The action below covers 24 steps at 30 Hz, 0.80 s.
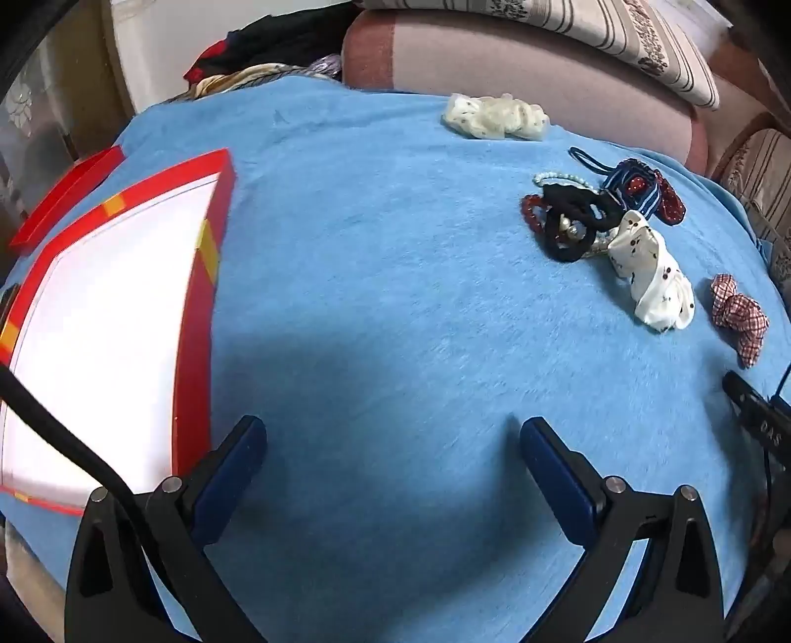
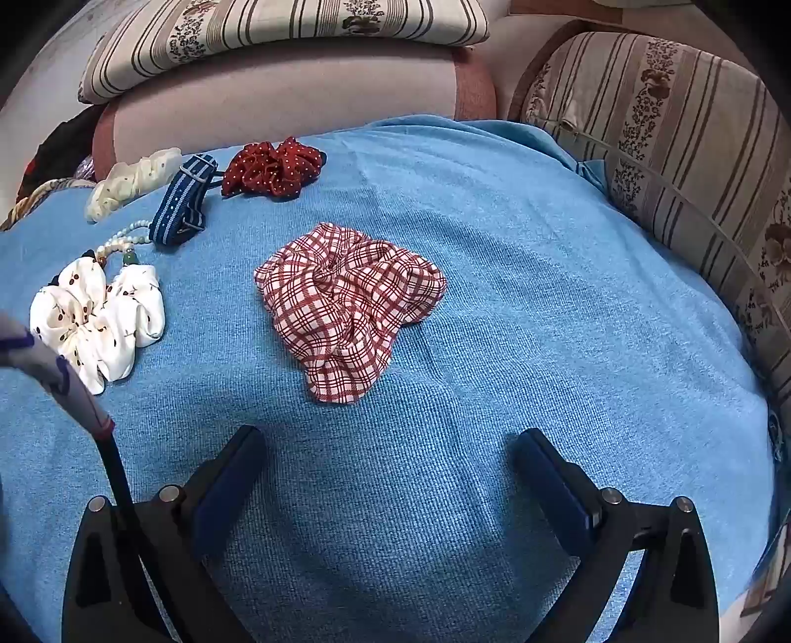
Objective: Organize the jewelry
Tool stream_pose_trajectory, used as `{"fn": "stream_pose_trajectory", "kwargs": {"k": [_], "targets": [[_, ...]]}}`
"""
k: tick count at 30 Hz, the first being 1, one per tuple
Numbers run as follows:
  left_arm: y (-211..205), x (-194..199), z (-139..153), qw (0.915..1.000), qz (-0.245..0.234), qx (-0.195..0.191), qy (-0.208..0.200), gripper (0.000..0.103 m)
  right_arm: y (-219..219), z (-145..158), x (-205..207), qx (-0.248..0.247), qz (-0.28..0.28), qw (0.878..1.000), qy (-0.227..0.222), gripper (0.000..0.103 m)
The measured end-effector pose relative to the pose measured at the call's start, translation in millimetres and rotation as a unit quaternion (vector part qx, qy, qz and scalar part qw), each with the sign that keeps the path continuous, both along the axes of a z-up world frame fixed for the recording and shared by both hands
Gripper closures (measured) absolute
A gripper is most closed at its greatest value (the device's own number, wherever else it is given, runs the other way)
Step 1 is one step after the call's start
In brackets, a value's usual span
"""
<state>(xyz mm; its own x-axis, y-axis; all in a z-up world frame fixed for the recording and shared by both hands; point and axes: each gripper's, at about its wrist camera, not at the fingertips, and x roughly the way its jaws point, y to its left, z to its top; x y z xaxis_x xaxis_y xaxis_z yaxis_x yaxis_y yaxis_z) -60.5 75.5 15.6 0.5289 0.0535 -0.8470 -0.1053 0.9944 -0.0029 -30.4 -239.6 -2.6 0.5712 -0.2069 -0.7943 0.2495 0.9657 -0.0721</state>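
A red box [image 1: 197,306] with a white inside lies open at the left in the left wrist view, its red lid [image 1: 64,198] behind it. My left gripper [image 1: 393,440] is open over bare blue cloth, right of the box. A pile of hair ties and beads [image 1: 583,217] lies far right, with a white printed scrunchie [image 1: 652,277] and a red checked scrunchie [image 1: 739,311]. In the right wrist view my right gripper [image 2: 388,450] is open, just short of the red checked scrunchie [image 2: 346,306]. The white printed scrunchie [image 2: 99,316], a blue striped band [image 2: 180,207] and a red dotted scrunchie [image 2: 272,168] lie left and behind.
A blue cloth [image 1: 395,321] covers the surface. A cream scrunchie [image 1: 494,116] lies at its far edge. A pink sofa [image 1: 494,54] with striped cushions [image 2: 667,138] stands behind and to the right. Dark clothes [image 1: 277,44] are heaped at the back left.
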Motion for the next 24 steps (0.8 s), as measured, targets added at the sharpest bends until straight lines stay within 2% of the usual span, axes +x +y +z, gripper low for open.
{"fn": "stream_pose_trajectory", "kwargs": {"k": [4, 7, 9, 11, 16, 20, 24], "targets": [[27, -6, 1, 0.9996, 0.027, -0.006, 0.005, 0.0, 2, 10, -7, -0.02, 0.006, 1.0, 0.019, 0.002], [43, -21, 10, 0.9989, 0.045, -0.011, -0.005, 0.0, 7, 29, -28, -0.024, 0.011, 1.0, -0.011, 0.004], [41, -31, 22, 0.9989, 0.043, 0.002, -0.021, 0.0, 11, 43, -42, -0.012, 0.012, 0.999, -0.034, 0.004], [32, -42, 34, 0.9984, 0.032, 0.019, -0.042, 0.0, 18, 58, -56, 0.001, 0.011, 0.998, -0.058, 0.004], [2, -59, 64, 0.9973, -0.015, 0.025, -0.068, 0.0, 34, 79, -78, 0.005, 0.011, 0.995, -0.104, 0.006], [-12, -79, 75, 0.9953, -0.035, 0.021, -0.087, 0.0, 44, 79, -93, 0.013, 0.025, 0.995, -0.097, 0.014], [-17, -93, 80, 0.995, -0.043, 0.01, -0.09, 0.0, 38, 72, -100, 0.055, 0.02, 0.995, -0.085, 0.017]]}}
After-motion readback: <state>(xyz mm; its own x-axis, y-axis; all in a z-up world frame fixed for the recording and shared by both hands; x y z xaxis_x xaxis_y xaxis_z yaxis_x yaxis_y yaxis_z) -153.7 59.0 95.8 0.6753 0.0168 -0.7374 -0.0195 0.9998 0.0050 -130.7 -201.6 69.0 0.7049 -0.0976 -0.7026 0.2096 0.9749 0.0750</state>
